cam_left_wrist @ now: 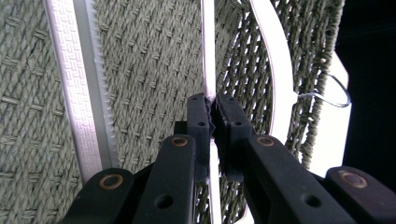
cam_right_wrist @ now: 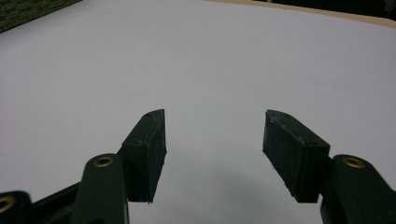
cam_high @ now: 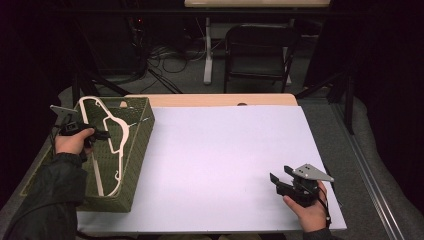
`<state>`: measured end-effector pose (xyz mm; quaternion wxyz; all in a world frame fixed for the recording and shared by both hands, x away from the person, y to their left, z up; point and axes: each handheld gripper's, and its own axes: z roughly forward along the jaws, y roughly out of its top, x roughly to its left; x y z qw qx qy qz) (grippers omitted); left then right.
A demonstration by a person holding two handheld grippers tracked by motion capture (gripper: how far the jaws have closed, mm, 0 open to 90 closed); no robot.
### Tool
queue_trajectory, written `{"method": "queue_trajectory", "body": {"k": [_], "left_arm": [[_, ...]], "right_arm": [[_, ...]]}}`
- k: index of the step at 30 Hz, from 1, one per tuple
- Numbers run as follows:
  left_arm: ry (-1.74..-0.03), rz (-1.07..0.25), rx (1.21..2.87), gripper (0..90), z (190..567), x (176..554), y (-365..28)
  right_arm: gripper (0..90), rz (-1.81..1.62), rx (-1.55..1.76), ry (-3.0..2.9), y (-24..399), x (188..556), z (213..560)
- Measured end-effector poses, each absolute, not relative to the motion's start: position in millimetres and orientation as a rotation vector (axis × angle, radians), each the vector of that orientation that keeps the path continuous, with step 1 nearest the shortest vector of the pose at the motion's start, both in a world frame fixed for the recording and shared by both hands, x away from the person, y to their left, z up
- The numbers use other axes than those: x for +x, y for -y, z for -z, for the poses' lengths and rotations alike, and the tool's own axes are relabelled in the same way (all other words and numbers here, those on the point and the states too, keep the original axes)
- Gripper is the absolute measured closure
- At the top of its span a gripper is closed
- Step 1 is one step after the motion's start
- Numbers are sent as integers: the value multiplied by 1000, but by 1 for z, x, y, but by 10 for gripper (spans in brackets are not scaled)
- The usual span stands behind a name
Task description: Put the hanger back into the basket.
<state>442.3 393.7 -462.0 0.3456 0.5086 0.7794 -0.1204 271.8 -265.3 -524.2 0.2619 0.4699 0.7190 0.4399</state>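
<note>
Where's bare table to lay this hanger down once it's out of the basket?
The white sheet lies bare from the green woven basket across to the open right gripper. It is crowded inside the basket, where the left gripper pinches a white plastic hanger beside other white hangers.

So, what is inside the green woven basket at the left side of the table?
White hangers lie inside the green woven basket; the left gripper is shut on one thin bar of them. The near wall covers the basket floor, so anything under the hangers cannot be seen.
</note>
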Motion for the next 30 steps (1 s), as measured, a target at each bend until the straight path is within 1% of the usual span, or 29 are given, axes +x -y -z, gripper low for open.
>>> {"method": "queue_trajectory", "body": {"k": [7,8,9,10,12,13,14,18,20,22,24,27,29,30], "left_arm": [[-2019,324,1335,849,466,446,-393],[-2062,310,1435,851,470,449,-386],[-2069,313,1484,849,475,451,-382],[-2073,307,1491,848,477,452,-379],[-2071,287,1474,848,482,453,-379],[-2073,316,1445,848,485,453,-381],[-2075,316,1435,847,485,452,-383],[-2067,317,1436,845,484,449,-387],[-2097,287,1465,841,485,449,-387],[-2093,296,1467,837,486,449,-387],[-2092,257,1470,808,486,448,-386],[-2094,273,1485,796,488,447,-387],[-2089,263,1487,746,488,447,-388],[-2085,257,1480,746,488,446,-388]], "right_arm": [[394,-1185,1272,-1960,265,272,524],[394,-1194,1271,-1952,264,272,525],[394,-1195,1269,-1952,264,273,525],[394,-1195,1269,-1953,264,273,525],[394,-1194,1269,-1954,264,273,525],[394,-1194,1271,-1953,264,273,525],[394,-1192,1272,-1953,264,273,525],[394,-1190,1273,-1956,265,273,525],[395,-1195,1273,-1955,265,274,526],[394,-1193,1271,-1954,264,273,525],[394,-1197,1269,-1950,264,272,525],[394,-1193,1271,-1954,265,273,525],[394,-1191,1271,-1955,265,273,525],[394,-1191,1272,-1953,265,273,525]]}}
